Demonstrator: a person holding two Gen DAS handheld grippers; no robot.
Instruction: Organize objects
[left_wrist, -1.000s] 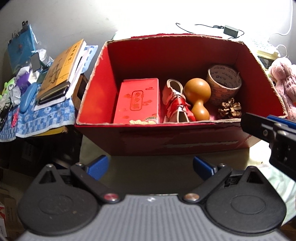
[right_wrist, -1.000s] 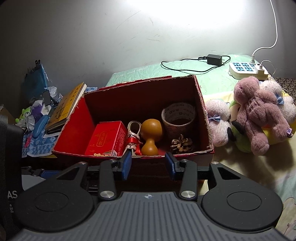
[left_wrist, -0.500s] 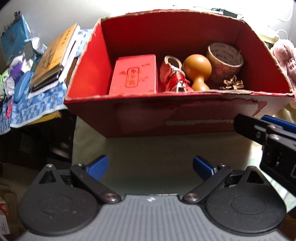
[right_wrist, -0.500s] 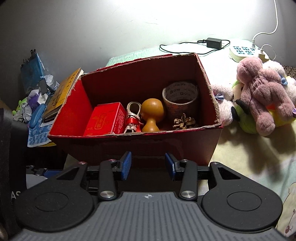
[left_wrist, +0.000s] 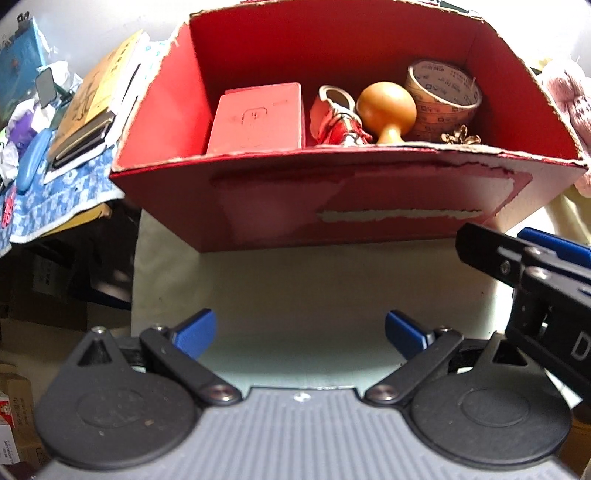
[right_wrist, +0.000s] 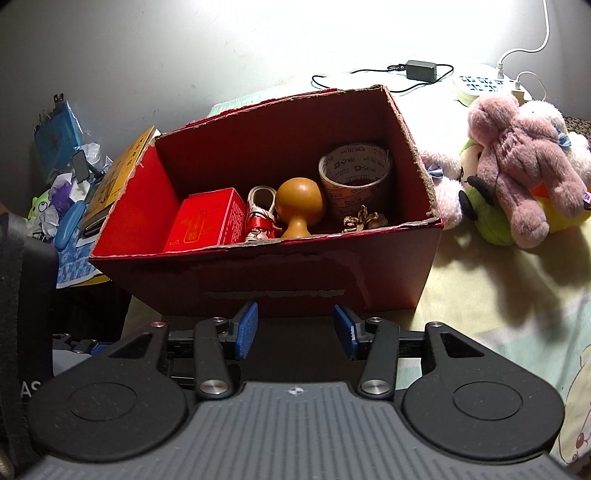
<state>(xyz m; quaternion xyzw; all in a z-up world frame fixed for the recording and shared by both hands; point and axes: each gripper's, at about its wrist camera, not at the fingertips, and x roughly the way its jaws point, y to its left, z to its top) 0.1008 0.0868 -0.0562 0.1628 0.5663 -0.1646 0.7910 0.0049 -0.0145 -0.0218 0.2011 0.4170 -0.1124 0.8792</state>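
Since the earlier frames our left view has dipped toward the sheet (left_wrist: 314, 280), so the box (left_wrist: 351, 192) sits higher in it. Our right gripper (right_wrist: 295, 328) just widened, empty; our left gripper (left_wrist: 299, 332) is wide, empty. In the box: carton (right_wrist: 207, 221), shoe (right_wrist: 260, 218), gourd (right_wrist: 299, 205), tape (right_wrist: 354, 177), pinecone (right_wrist: 364, 219).

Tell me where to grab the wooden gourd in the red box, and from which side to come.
Grip the wooden gourd at its narrow waist just under the big round bulb, coming down from above with fingers either side. The bulb is smooth and wide, so pads would likely slip there. The small red shoe crowds its left and the tape roll its right, so a straight vertical entry into the red box looks safest.
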